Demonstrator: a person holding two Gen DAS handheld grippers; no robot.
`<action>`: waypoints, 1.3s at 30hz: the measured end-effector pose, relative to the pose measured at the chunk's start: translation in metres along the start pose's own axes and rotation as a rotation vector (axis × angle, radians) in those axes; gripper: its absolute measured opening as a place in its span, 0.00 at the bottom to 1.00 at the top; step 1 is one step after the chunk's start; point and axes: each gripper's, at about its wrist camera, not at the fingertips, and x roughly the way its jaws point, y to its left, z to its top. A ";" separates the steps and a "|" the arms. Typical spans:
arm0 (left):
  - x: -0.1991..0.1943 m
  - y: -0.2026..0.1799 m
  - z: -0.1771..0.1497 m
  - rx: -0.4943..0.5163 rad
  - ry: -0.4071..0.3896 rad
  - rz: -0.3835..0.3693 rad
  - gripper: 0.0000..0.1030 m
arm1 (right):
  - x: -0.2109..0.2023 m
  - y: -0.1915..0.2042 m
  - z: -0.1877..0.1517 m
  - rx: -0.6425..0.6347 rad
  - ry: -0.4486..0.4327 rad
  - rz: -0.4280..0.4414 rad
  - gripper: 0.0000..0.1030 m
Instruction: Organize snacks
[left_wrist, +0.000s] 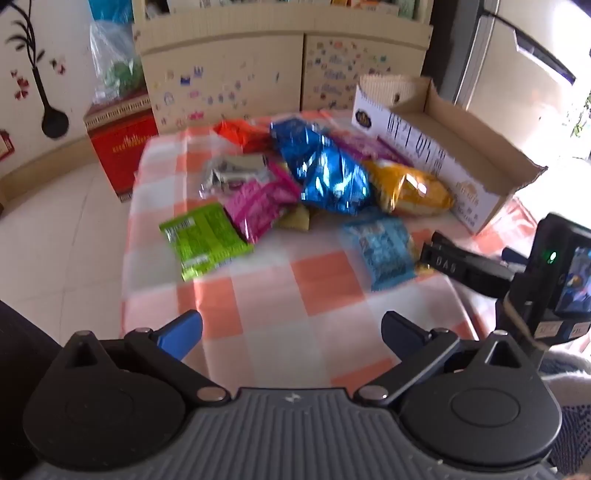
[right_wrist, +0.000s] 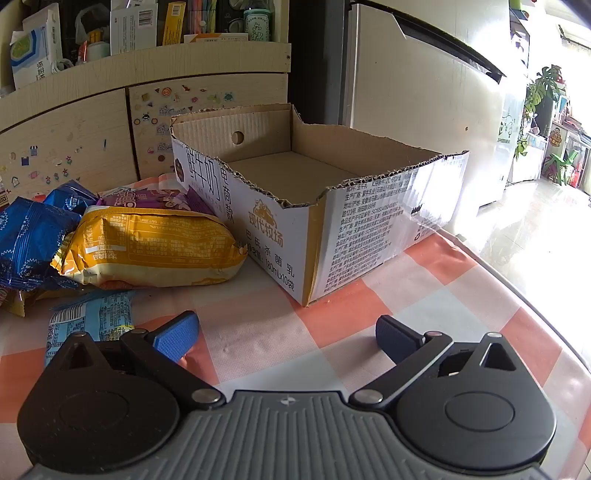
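A: Cut-down milk carton (right_wrist: 369, 206) sits empty ahead of the right gripper (right_wrist: 288, 334), probably the bin. Snack packets (left_wrist: 325, 173) piled ahead of the left gripper (left_wrist: 291, 332).

B: Both jaws wide, nothing held. Light-blue packet (right_wrist: 92, 317) just left of the right gripper.

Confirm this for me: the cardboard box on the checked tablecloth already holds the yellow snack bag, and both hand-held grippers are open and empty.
Not quite. The cardboard box is empty; the yellow snack bag lies on the checked tablecloth beside it, as the right wrist view shows. The rest stands: the left hand-held gripper and right hand-held gripper are open and empty.
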 end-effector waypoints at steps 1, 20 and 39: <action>-0.002 0.000 -0.001 -0.004 -0.002 -0.005 0.99 | 0.000 0.000 0.000 0.001 0.004 0.001 1.00; 0.033 0.007 -0.005 -0.055 0.135 0.015 0.99 | -0.019 0.013 0.007 -0.019 0.278 0.041 1.00; 0.019 0.026 0.061 0.016 0.042 0.102 0.99 | -0.054 0.029 0.063 -0.146 0.248 0.203 1.00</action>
